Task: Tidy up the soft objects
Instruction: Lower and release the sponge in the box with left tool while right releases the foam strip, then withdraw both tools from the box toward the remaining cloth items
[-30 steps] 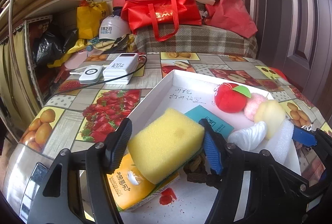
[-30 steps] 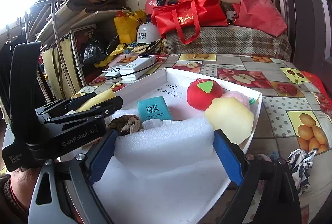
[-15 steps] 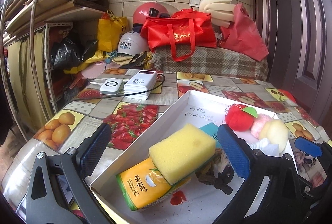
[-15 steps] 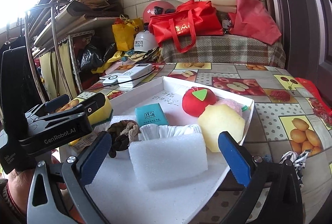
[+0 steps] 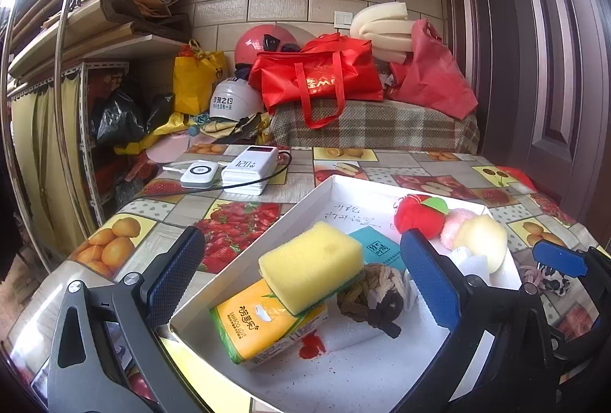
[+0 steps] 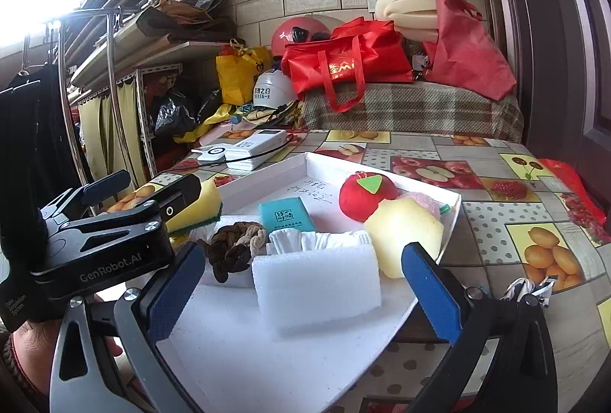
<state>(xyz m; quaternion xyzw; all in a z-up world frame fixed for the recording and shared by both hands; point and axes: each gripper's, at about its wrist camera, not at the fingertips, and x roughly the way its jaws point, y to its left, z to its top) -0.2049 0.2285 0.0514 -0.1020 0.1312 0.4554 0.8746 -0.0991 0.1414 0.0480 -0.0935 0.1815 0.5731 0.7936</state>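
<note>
yellow sponge (image 5: pixel 311 264) lies free between the open left tool (image 5: pixel 301 279).

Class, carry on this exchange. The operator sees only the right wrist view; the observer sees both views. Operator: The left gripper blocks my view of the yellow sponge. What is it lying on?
Observer: The yellow sponge lies on top of a yellow tissue pack, in the left corner of the white tray nearest the camera.
Operator: Is the left gripper holding anything?
Observer: No. The left gripper has its jaws wide apart, clear of the sponge on both sides.
Operator: Is there anything on the tray floor by that pack?
Observer: Yes, a red stain, between the pack and the braided rope knot.
</note>
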